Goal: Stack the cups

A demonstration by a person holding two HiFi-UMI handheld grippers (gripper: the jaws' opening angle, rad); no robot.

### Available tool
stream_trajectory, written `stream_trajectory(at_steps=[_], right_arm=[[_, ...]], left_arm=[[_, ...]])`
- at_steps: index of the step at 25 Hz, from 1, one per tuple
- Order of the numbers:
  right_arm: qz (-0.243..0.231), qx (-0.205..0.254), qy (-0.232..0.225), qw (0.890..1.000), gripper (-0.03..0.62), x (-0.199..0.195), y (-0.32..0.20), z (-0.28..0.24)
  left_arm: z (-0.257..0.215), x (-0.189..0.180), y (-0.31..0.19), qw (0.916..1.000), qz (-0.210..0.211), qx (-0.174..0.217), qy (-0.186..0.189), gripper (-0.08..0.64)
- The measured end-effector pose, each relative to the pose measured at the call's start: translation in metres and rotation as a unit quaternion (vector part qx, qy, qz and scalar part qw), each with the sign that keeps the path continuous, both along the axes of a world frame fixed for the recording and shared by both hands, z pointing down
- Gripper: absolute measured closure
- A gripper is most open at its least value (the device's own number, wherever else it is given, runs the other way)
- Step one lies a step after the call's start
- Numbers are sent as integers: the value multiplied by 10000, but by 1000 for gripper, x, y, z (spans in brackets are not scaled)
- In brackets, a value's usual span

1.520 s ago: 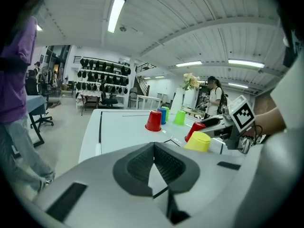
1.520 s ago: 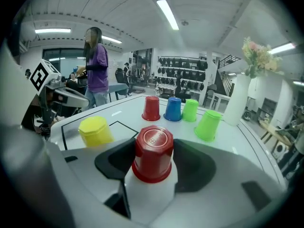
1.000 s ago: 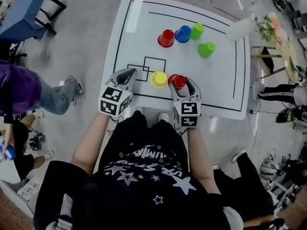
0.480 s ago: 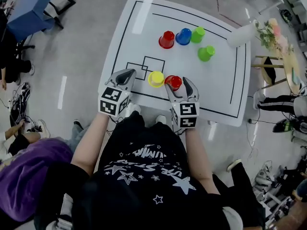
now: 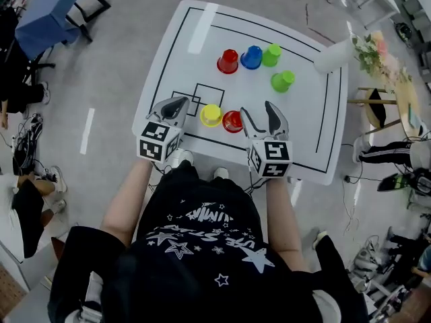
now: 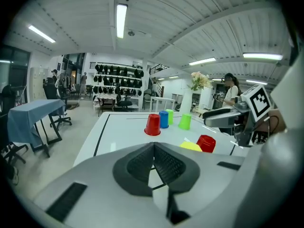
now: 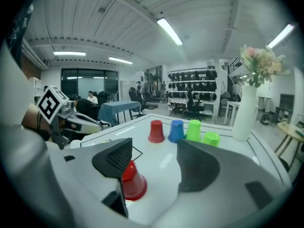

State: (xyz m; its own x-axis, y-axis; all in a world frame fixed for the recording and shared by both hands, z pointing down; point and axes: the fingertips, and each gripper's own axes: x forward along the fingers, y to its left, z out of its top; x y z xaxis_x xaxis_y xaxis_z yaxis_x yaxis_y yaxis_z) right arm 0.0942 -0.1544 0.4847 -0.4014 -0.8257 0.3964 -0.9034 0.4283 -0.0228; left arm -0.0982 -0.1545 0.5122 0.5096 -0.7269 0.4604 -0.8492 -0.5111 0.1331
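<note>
Six upturned cups stand on the white table [image 5: 310, 133]. At the far side are a red cup [image 5: 227, 61], a blue cup [image 5: 251, 57] and two green cups [image 5: 271, 54] [image 5: 282, 81]. Near me, a yellow cup [image 5: 211, 115] and a second red cup [image 5: 232, 121] sit side by side. My right gripper [image 5: 257, 111] hangs open just right of that red cup [image 7: 133, 182]; its jaws have just been opening and nothing is between them. Left of the yellow cup, my left gripper [image 5: 176, 105] is shut and empty, its pads [image 6: 153, 148] pressed together.
A white vase [image 5: 333, 46] with flowers stands at the table's far right corner. Black lines and small squares [image 5: 205, 94] are drawn on the tabletop. A blue-draped table [image 5: 47, 12] stands on the floor at the upper left, and people stand around.
The right gripper opened, left the red cup on the table beside the yellow one, then rose and drew back to the right. The left gripper stayed put.
</note>
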Motion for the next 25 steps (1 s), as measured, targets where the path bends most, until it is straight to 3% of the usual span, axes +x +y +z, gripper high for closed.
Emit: stream_trajectory(at_steps=[6, 10, 20, 25], right_arm=[[780, -169, 510, 9955, 295, 80, -45, 15], [1037, -346, 563, 9924, 295, 110, -74, 24], [1018, -693, 689, 9900, 295, 121, -129, 53], [1058, -719, 713, 9892, 356, 122, -133, 57]], left_arm=[[-3, 6, -6, 10000, -88, 10, -21, 549], [-3, 4, -10, 9998, -192, -4, -51, 549], [-2, 8, -18, 9994, -308, -116, -123, 549], [0, 9, -14, 9992, -332, -156, -159, 549]])
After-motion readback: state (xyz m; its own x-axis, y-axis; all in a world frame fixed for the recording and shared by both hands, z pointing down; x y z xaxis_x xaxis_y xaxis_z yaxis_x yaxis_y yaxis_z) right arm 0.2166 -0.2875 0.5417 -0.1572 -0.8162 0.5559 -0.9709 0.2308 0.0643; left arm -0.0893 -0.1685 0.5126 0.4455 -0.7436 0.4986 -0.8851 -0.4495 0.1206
